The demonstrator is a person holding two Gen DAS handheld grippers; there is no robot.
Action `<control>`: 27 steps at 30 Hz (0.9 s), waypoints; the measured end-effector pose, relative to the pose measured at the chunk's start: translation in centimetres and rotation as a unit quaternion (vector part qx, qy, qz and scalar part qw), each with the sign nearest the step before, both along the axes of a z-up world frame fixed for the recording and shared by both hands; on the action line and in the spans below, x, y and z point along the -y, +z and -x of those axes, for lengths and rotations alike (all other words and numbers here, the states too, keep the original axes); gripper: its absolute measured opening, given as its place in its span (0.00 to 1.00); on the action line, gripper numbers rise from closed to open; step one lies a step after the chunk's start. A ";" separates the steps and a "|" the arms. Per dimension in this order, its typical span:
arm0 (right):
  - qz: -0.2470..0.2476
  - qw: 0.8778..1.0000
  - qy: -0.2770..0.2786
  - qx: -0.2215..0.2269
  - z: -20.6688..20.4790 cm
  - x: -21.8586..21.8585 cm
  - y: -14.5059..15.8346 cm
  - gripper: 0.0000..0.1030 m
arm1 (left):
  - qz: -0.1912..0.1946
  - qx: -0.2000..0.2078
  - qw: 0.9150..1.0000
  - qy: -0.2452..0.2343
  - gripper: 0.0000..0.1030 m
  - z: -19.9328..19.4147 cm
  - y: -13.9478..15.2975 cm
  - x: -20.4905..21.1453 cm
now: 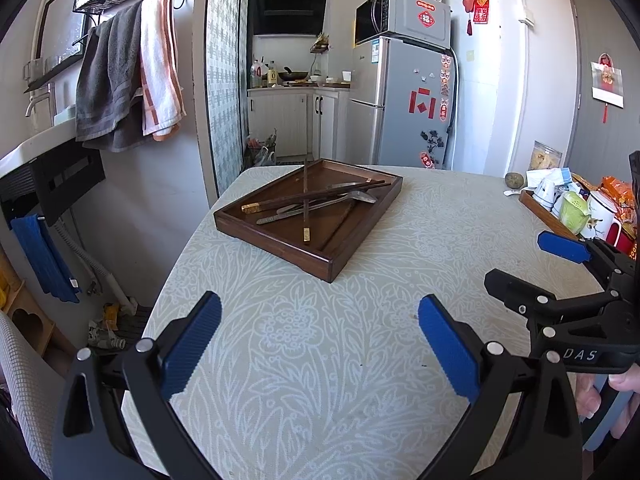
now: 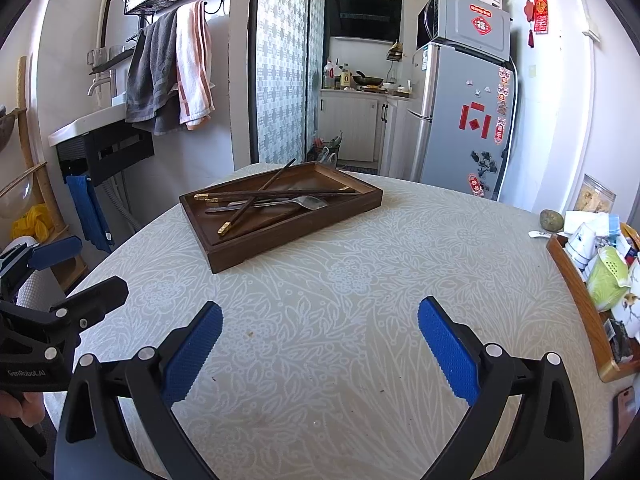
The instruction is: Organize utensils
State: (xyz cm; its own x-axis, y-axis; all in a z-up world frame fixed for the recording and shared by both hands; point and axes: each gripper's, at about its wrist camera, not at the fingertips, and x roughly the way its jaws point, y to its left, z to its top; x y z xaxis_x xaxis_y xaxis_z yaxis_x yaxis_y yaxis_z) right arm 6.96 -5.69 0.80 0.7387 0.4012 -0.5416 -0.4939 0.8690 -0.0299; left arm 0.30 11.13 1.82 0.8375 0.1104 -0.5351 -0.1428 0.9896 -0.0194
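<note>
A dark wooden tray [image 1: 280, 242] [image 2: 256, 254] sits at the far side of the round table. In it lie several dark chopsticks with gold ends [image 1: 306, 204] [image 2: 244, 212], crossed over a metal spoon [image 1: 360, 196] [image 2: 308, 202] and another metal utensil [image 1: 288, 212]. My left gripper [image 1: 320, 332] is open and empty above the near tablecloth, short of the tray. My right gripper [image 2: 320, 332] is open and empty too, and it shows at the right edge of the left wrist view [image 1: 540, 260]. The left gripper shows at the left edge of the right wrist view [image 2: 72, 264].
A second wooden tray [image 2: 580, 300] with cups, a green strainer and packets stands at the table's right edge. A phone [image 2: 624, 408] lies near it. A stone [image 2: 551, 219] and a jar [image 2: 598, 196] stand behind. Fridge and sink lie beyond the table.
</note>
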 end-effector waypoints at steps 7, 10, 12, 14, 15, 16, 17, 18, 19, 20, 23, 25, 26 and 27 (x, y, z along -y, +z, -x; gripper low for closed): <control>0.000 1.000 0.000 0.000 0.0 0.0 0.0 0.96 | -0.001 -0.001 1.000 -0.002 0.97 -0.1 0.0 0.0; -0.001 1.000 0.000 -0.001 -0.1 0.1 0.0 0.96 | -0.001 -0.003 1.000 -0.005 0.97 -0.1 -0.1 0.0; 0.000 1.000 0.000 0.000 0.0 0.0 0.0 0.96 | 0.000 -0.003 1.000 -0.007 0.97 -0.1 -0.2 0.1; 0.000 1.000 0.000 0.000 0.0 0.0 0.0 0.96 | 0.001 -0.004 1.000 -0.008 0.97 -0.1 -0.2 0.1; -0.001 1.000 0.000 -0.001 -0.1 0.1 0.0 0.96 | 0.001 -0.004 1.000 -0.008 0.97 -0.1 -0.2 0.2; -0.001 1.000 0.000 -0.001 -0.1 0.1 0.0 0.96 | 0.001 -0.004 1.000 -0.009 0.97 -0.1 -0.2 0.2; -0.001 1.000 0.000 -0.001 0.0 0.0 0.0 0.96 | 0.002 -0.004 1.000 -0.009 0.97 -0.1 -0.2 0.2; -0.001 1.000 0.000 -0.001 0.0 0.0 0.0 0.96 | 0.002 -0.004 1.000 -0.009 0.97 -0.1 -0.3 0.2; 0.000 1.000 0.000 -0.001 0.0 0.0 0.0 0.96 | 0.001 -0.003 1.000 -0.009 0.97 -0.1 -0.3 0.2; 0.000 1.000 0.000 -0.001 -0.1 0.1 0.0 0.96 | 0.001 -0.003 1.000 -0.009 0.97 0.0 -0.3 0.3; 0.000 1.000 0.000 -0.001 0.0 0.0 0.0 0.96 | 0.002 -0.004 1.000 -0.009 0.97 0.0 -0.3 0.3; -0.001 1.000 0.000 -0.001 0.0 0.0 0.0 0.96 | 0.003 -0.004 1.000 -0.009 0.97 0.0 -0.3 0.2; -0.001 1.000 0.000 -0.001 -0.1 0.1 0.0 0.96 | 0.002 -0.004 1.000 -0.009 0.97 0.0 -0.3 0.2; 0.000 1.000 0.000 -0.001 0.0 0.0 0.0 0.96 | 0.002 -0.004 1.000 -0.009 0.97 0.0 -0.3 0.2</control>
State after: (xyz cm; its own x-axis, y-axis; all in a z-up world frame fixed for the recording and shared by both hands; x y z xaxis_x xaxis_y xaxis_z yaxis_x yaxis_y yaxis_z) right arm 6.97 -5.70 0.78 0.7382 0.4012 -0.5424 -0.4933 0.8694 -0.0282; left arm 0.28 10.92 1.54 0.8349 0.0927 -0.5426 -0.1252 0.9919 -0.0232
